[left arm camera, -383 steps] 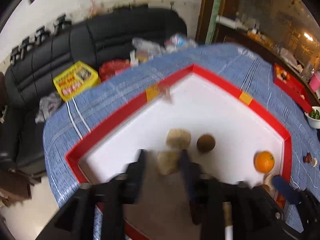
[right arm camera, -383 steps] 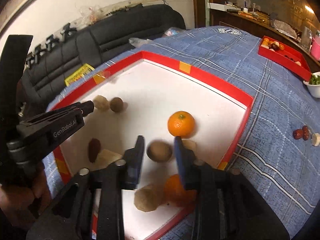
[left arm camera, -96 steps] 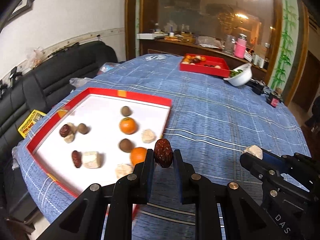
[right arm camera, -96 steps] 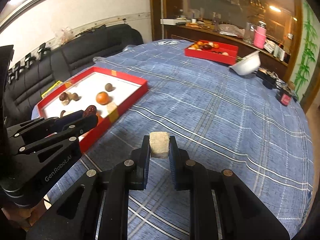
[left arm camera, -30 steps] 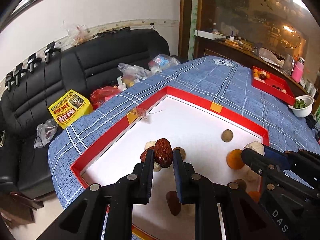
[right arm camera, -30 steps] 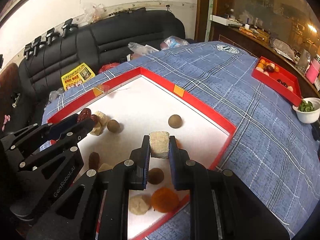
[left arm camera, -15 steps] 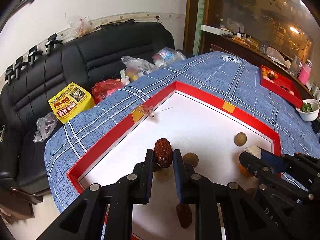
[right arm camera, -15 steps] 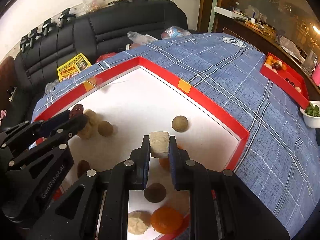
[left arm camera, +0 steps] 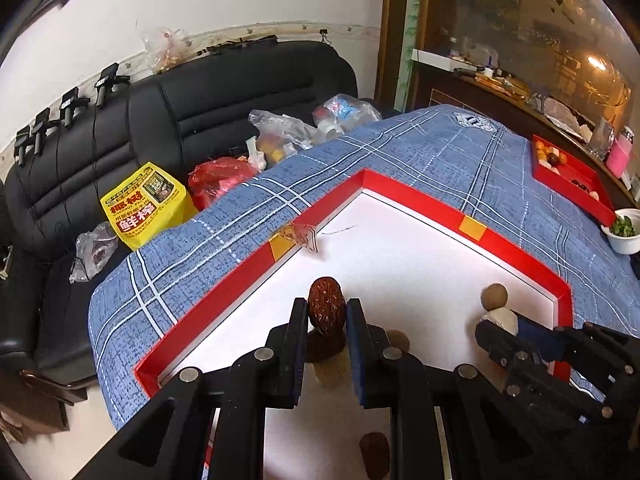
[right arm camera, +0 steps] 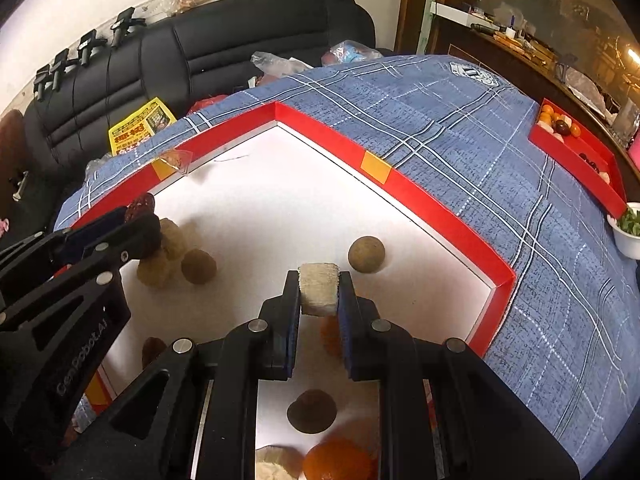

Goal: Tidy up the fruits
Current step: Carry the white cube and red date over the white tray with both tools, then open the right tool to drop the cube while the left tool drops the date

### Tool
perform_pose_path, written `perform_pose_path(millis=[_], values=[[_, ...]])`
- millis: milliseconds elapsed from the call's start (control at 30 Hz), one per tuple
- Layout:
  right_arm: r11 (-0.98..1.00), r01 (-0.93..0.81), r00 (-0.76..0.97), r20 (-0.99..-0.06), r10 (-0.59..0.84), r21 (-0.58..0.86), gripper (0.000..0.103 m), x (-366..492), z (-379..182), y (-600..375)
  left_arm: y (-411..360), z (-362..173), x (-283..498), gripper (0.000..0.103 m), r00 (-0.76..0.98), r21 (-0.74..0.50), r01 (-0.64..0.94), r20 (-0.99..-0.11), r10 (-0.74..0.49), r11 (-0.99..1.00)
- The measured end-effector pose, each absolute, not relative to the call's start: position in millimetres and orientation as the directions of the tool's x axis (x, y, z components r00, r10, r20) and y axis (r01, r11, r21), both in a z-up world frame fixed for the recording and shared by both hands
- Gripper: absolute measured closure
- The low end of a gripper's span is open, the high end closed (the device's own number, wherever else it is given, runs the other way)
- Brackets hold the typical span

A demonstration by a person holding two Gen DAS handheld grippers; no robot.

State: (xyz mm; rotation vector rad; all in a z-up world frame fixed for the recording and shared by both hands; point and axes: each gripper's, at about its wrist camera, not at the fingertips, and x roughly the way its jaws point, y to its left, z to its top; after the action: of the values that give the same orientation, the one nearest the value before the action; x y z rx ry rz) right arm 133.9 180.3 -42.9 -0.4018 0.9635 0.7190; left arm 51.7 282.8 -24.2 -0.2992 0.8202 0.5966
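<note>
My left gripper (left arm camera: 326, 312) is shut on a wrinkled red date (left arm camera: 325, 309) and holds it above the left part of the red-rimmed white tray (left arm camera: 412, 204). My right gripper (right arm camera: 319, 292) is shut on a pale beige chunk (right arm camera: 319, 294) over the tray (right arm camera: 440, 232). In the right wrist view the left gripper (right arm camera: 138, 216) shows at the left beside a cluster of beige pieces (right arm camera: 170, 256) and a brown round fruit (right arm camera: 199, 266). Another brown round fruit (right arm camera: 366, 254), an orange (right arm camera: 338, 462) and a dark fruit (right arm camera: 312, 412) lie in the tray.
The tray sits on a blue plaid tablecloth (left arm camera: 460, 152). A second red tray with fruits (right arm camera: 576, 148) and a white bowl (left arm camera: 624, 230) stand at the far right. A black sofa (left arm camera: 200, 120) with bags and a yellow box (left arm camera: 146, 204) lies beyond the table edge.
Both grippers have moved forward and lower over the tray, each still holding its piece. The tray and its fruits look nearer.
</note>
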Motion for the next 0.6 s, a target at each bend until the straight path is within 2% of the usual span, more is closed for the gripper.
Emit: perform_pose_path(millis=[400, 600], values=[[0.731, -0.682, 0.389, -0.845, 0.367, 0.003, 0.086, 154.8, -38.8, 195.8, 302.4, -28.9, 81.6, 0.085, 0.488, -0.008, -0.615, -0.789, 0.372, 0.788], [0.728, -0.686, 0.351, -0.876, 0.330, 0.000, 0.086, 165.4, -54.9, 203.3, 306.0, -43.7, 86.7, 0.085, 0.456, -0.003, -0.618, -0.816, 0.356, 0.786]])
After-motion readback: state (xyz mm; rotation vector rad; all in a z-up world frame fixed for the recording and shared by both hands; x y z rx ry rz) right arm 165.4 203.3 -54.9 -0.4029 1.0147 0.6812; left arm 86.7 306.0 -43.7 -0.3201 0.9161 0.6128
